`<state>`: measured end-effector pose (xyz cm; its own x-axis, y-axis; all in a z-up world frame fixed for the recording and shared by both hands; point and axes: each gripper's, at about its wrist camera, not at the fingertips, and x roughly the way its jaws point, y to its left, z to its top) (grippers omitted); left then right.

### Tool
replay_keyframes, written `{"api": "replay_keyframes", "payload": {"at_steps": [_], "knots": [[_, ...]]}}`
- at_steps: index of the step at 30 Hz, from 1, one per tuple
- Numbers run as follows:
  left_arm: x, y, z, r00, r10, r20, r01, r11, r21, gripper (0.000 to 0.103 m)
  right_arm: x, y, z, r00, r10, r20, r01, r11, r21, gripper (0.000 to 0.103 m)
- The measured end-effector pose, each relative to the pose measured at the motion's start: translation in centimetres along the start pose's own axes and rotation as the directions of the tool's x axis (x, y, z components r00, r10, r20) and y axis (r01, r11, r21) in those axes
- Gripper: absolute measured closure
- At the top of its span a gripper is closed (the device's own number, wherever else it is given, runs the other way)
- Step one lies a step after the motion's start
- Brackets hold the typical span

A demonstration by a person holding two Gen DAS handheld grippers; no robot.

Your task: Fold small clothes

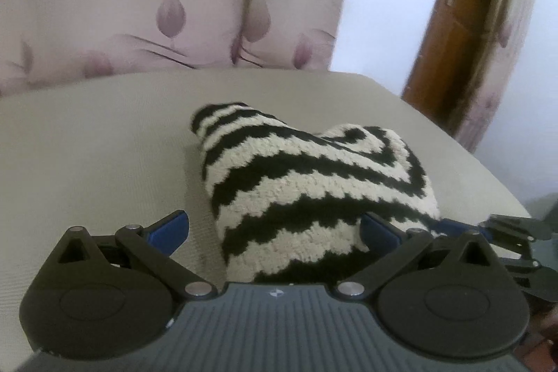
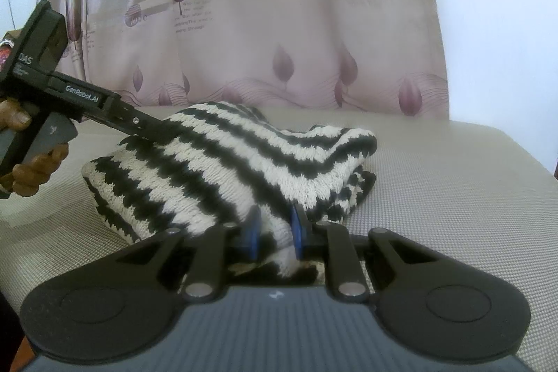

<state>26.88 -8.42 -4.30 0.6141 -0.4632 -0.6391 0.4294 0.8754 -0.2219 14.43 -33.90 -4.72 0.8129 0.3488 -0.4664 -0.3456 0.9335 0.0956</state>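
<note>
I see the striped knit garment [image 2: 244, 162] bunched mid-frame on the beige cushion [image 2: 453, 180]. My right gripper [image 2: 273, 232] pinches its near fold between narrow jaws; my left gripper [image 1: 275, 229] has jaws spread wide around the knit.

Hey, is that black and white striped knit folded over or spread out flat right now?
Folded over. In the right wrist view the striped knit lies doubled, one layer draped over another, with a stacked edge at its right end on the beige cushion.
</note>
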Motion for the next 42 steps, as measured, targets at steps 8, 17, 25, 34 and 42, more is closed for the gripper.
{"api": "replay_keyframes", "payload": {"at_steps": [8, 17, 25, 34, 42], "knots": [[3.4, 2.1, -0.1, 0.979, -0.19, -0.076, 0.184, 0.979, -0.084, 0.0, 0.0, 0.0, 0.0, 1.0, 0.001, 0.0, -0.001, 1.0, 0.002, 0.085], [6.4, 5.4, -0.4, 0.925, -0.373, -0.067, 0.349, 0.907, -0.235, 0.0, 0.1, -1.0, 0.6, 0.998, 0.049, -0.029, -0.047, 0.997, 0.054, 0.085], [6.8, 5.7, -0.4, 0.91, -0.409, -0.066, 0.388, 0.896, -0.215, 0.0, 0.2, -4.2, 2.3, 0.984, 0.162, -0.073, -0.142, 0.964, 0.226, 0.062], [6.7, 5.2, -0.4, 0.915, -0.399, -0.066, 0.383, 0.908, -0.171, 0.0, 1.7, -9.8, 1.9, 0.978, 0.191, -0.081, -0.131, 0.871, 0.474, 0.003], [6.7, 5.1, -0.8, 0.914, -0.403, -0.047, 0.392, 0.906, -0.159, 0.002, 6.4, -9.7, 2.1, 0.924, 0.339, -0.177, -0.212, 0.838, 0.502, 0.01]]}}
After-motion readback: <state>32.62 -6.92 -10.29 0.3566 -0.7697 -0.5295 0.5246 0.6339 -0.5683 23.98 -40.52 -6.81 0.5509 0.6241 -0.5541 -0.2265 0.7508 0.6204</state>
